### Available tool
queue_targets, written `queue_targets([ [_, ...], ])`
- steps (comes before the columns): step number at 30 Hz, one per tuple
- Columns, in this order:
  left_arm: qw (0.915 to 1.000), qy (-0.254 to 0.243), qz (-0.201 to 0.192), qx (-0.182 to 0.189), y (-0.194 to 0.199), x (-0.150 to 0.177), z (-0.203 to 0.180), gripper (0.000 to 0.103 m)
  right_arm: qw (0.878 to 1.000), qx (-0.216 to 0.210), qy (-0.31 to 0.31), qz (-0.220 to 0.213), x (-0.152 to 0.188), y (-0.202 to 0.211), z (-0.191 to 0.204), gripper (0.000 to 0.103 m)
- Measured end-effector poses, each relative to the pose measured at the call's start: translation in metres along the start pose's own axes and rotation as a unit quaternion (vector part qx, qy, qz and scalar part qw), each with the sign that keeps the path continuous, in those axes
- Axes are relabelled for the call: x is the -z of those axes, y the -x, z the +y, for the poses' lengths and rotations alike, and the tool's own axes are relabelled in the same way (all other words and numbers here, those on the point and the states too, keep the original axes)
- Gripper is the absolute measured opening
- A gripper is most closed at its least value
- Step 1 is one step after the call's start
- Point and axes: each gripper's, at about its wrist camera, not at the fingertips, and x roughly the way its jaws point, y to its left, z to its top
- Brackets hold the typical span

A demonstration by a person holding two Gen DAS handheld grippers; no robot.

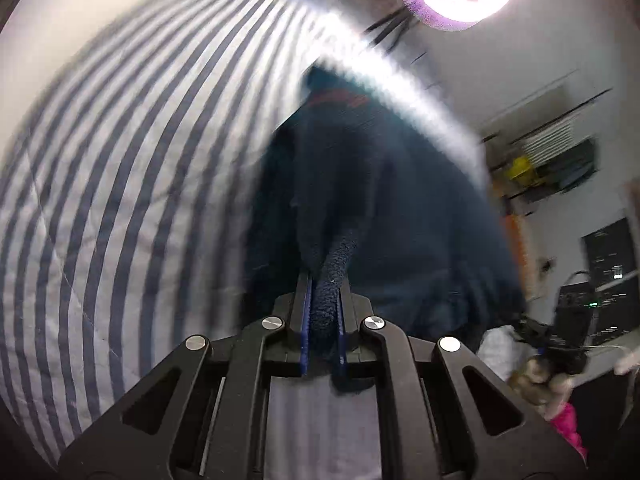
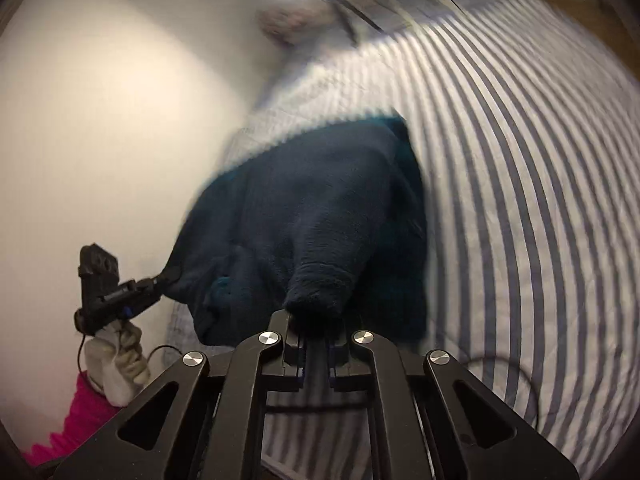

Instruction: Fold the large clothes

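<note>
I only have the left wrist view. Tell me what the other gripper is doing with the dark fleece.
Observer: The right gripper is shut on a bunched edge of the dark fleece garment, which hangs over the striped bedsheet.
Operator: Report how my own gripper looks from that side.
Observer: The left gripper pinches a far corner of the fleece, pulled to a point, against the plain wall.
Operator: Say who holds it.
Observer: A hand in a pale glove with a pink sleeve grips its handle.
</note>
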Motion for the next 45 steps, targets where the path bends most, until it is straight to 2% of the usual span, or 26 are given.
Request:
queue_targets([
  [2, 0.9998, 0.02, 0.007, 0.004, -0.014, 0.003, 0.011, 0.008, 0.999, 0.033, -0.007, 0.029, 0.014, -0.029, -0.016, 0.006],
  [5, 0.9996, -0.02, -0.009, -0.017, -0.006, 0.003, -0.001, 0.009, 0.998, 0.054, 0.019, 0.034, 0.022, -0.043, -0.015, 0.005],
  [8, 0.998, -0.052, -0.016, -0.032, 0.01, 0.003, -0.02, 0.011, 0.998, 0.046, 0.024, 0.033, 0.014, -0.029, -0.008, 0.01],
  [10, 0.9963, -0.072, -0.024, -0.039, 0.024, 0.005, -0.031, 0.02, 0.998, 0.051, 0.032, 0.03, 0.012, -0.014, -0.003, 0.011],
  [12, 0.9932, -0.097, -0.038, -0.052, 0.044, 0.008, -0.041, 0.031, 0.994, 0.069, 0.073, 0.03, 0.012, 0.008, 0.009, 0.011],
  [14, 0.9896, -0.115, -0.059, -0.062, 0.064, 0.011, -0.051, 0.032, 0.988, 0.09, 0.118, 0.029, 0.014, 0.028, 0.021, 0.015],
  [18, 0.983, -0.138, -0.105, -0.061, 0.094, 0.007, -0.068, 0.032, 0.969, 0.147, 0.198, -0.022, 0.007, 0.068, 0.045, 0.019],
  [22, 0.9782, -0.158, -0.124, -0.052, 0.082, -0.019, -0.1, 0.032, 0.957, 0.131, 0.24, -0.1, -0.016, 0.078, 0.074, 0.019],
  [23, 0.9786, -0.157, -0.125, -0.047, 0.076, -0.026, -0.107, 0.032, 0.958, 0.11, 0.24, -0.109, -0.026, 0.07, 0.083, 0.019],
  [27, 0.9808, -0.158, -0.112, -0.021, 0.04, -0.058, -0.137, 0.032, 0.975, 0.064, 0.206, -0.06, -0.066, 0.01, 0.1, 0.019],
  [29, 0.9801, -0.168, -0.102, -0.025, 0.023, -0.069, -0.146, 0.032, 0.979, 0.05, 0.189, -0.053, -0.081, -0.017, 0.104, 0.018],
  [32, 0.9805, -0.173, -0.086, -0.034, -0.005, -0.081, -0.149, 0.032, 0.979, 0.064, 0.191, -0.039, -0.094, -0.058, 0.104, 0.018],
  [36, 0.9823, -0.161, -0.067, -0.068, -0.044, -0.091, -0.126, 0.032, 0.978, 0.084, 0.19, -0.014, -0.1, -0.097, 0.092, 0.016],
  [39, 0.9871, -0.14, -0.052, -0.057, -0.065, -0.094, -0.101, 0.032, 0.978, 0.084, 0.189, -0.009, -0.1, -0.108, 0.082, 0.016],
  [41, 0.9888, -0.133, -0.043, -0.051, -0.079, -0.093, -0.09, 0.029, 0.978, 0.09, 0.186, -0.002, -0.099, -0.121, 0.075, 0.011],
  [43, 0.9889, -0.132, -0.047, -0.051, -0.091, -0.09, -0.082, 0.021, 0.975, 0.105, 0.196, 0.01, -0.097, -0.139, 0.07, 0.009],
  [45, 0.9874, -0.14, -0.053, -0.051, -0.095, -0.088, -0.081, 0.021, 0.975, 0.106, 0.194, 0.018, -0.092, -0.151, 0.062, 0.006],
])
